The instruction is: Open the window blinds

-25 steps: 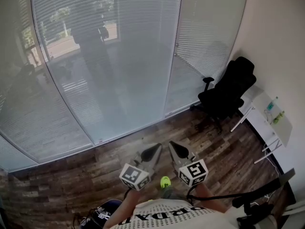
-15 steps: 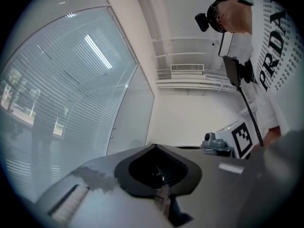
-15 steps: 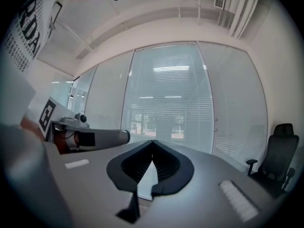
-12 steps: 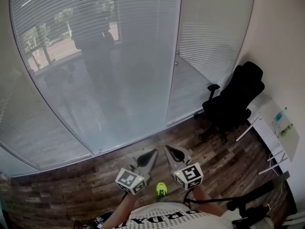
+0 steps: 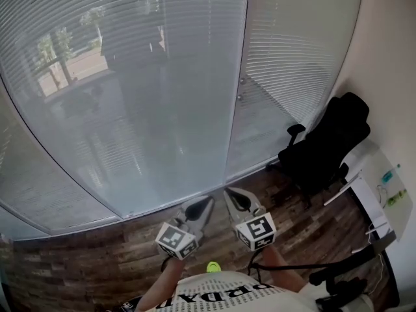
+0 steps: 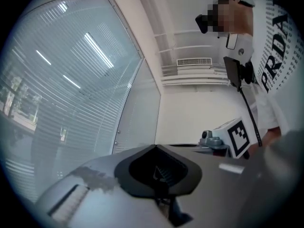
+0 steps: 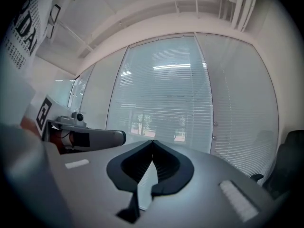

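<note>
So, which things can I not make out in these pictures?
- Cord or wand of the blinds: shows in no view, maybe too thin.
- Desk, head view: cut by the right edge; things on it too small.
- Street outside, all views: broken up by the blinds.

You hold your left gripper and right gripper side by side before you, pointing roughly level, both with jaws together and empty.
</note>
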`<state>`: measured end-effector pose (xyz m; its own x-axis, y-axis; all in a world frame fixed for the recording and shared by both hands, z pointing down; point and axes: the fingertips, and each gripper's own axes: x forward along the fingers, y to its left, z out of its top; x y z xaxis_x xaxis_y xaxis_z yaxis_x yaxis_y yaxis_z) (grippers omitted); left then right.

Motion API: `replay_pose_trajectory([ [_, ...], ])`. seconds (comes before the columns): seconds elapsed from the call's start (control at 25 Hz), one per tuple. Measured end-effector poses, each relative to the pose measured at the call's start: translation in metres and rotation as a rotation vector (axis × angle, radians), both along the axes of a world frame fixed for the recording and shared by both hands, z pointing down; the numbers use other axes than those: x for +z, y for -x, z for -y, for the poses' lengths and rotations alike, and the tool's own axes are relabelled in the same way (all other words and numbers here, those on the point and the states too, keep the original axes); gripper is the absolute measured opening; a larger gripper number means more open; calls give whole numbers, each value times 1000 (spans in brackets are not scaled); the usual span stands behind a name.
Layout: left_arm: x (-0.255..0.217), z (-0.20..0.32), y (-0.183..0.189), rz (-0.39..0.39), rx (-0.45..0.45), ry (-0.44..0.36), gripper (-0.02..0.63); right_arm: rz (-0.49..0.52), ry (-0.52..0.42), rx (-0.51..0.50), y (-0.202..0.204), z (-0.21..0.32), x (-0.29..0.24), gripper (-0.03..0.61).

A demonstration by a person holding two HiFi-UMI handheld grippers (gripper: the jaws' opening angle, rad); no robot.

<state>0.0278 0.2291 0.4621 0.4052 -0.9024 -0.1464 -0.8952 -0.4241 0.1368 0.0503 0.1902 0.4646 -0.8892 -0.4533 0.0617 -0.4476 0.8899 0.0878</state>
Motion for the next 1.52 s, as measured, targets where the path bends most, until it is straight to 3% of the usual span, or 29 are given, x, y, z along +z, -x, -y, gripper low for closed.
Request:
replay_pose_trajectory([
  [0.4,3,58,1,-1,12,-5,-3,-5,11,1,4,54,8,9],
  [0.72,1,86,23,-16,17,-28,-3,-6,0,21,25,80,7,9],
  [1.08,-14,136,68,-51,30,-35,-3,6,29,71,53,137,-7,9],
  [1.52,-26,180,120,-82,111,-75,-3,5,-37,139,105,180,-24,9],
])
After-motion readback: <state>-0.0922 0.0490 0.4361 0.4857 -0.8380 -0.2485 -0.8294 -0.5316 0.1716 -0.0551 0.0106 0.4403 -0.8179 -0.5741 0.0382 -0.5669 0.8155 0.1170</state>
